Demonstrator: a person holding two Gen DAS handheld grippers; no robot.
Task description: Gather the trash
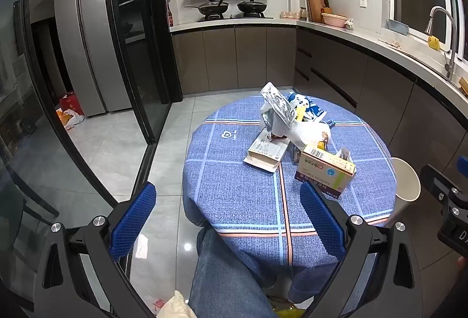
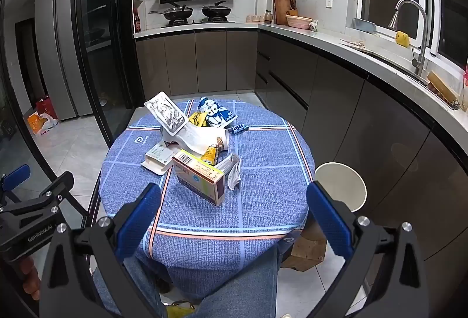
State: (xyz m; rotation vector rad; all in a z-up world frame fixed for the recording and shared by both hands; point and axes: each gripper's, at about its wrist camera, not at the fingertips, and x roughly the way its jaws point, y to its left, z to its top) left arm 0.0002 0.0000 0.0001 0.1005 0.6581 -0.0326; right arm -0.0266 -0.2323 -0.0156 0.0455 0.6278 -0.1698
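A pile of trash lies on a round table with a blue checked cloth (image 1: 234,189) (image 2: 263,201). It holds an orange-and-white medicine box (image 1: 324,168) (image 2: 201,180), a flat white box (image 1: 264,152) (image 2: 158,158), a silver foil blister tray (image 1: 278,107) (image 2: 166,113), a blue-and-white snack bag (image 1: 307,108) (image 2: 216,114) and crumpled white paper (image 2: 234,171). A white bin (image 1: 405,179) (image 2: 340,186) stands on the floor at the table's right. My left gripper (image 1: 228,221) and right gripper (image 2: 234,218) are open and empty, above the table's near edge.
Grey kitchen cabinets and a counter with a sink and tap (image 2: 409,31) run along the right and back. A glass sliding door (image 1: 137,54) stands left. A cardboard box (image 2: 307,250) sits on the floor under the table's right side. My jeans-clad legs (image 1: 228,274) are below.
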